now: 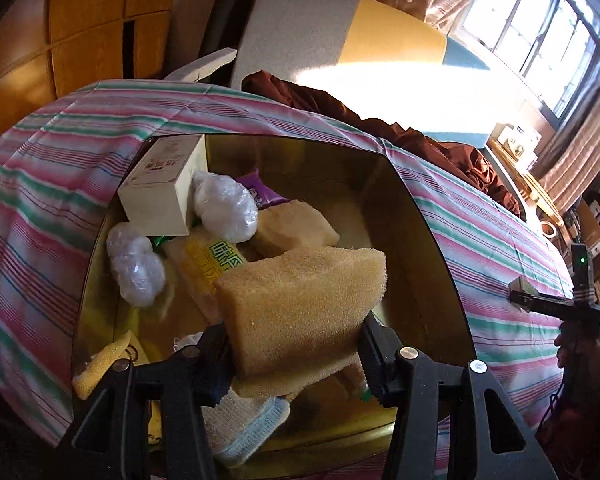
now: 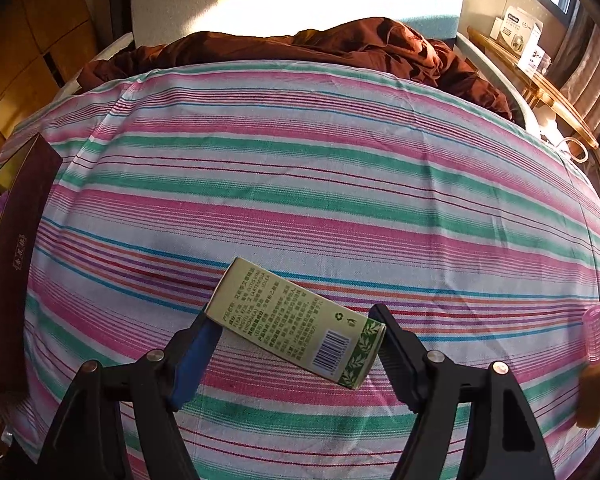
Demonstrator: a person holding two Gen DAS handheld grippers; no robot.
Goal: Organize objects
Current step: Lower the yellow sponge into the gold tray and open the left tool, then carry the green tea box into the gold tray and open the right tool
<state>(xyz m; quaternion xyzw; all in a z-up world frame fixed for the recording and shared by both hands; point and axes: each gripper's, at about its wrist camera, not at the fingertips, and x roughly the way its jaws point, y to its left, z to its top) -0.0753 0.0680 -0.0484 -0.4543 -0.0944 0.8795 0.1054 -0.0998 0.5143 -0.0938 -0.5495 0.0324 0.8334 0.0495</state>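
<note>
My left gripper [image 1: 294, 344] is shut on a tan sponge [image 1: 300, 300] and holds it above a gold-lined box [image 1: 400, 216] on the striped bedsheet [image 1: 80, 148]. The box holds a cream carton [image 1: 162, 188], two plastic-wrapped white bundles [image 1: 224, 204], a purple packet [image 1: 260, 190], a yellow packet [image 1: 208, 264], another sponge [image 1: 296, 228] and cloths [image 1: 244, 424]. My right gripper [image 2: 296, 340] is shut on a green printed carton [image 2: 296, 322], held just above the sheet [image 2: 300, 184]. The right gripper also shows at the right edge of the left wrist view [image 1: 548, 300].
The box's dark maroon wall [image 2: 16, 264] stands at the left of the right wrist view. A pink hair roller [image 2: 596, 332] and a tan block [image 2: 594, 392] lie at the right edge. A brown blanket [image 2: 320, 44] lies at the far end of the bed. A shelf [image 2: 540, 76] stands at right.
</note>
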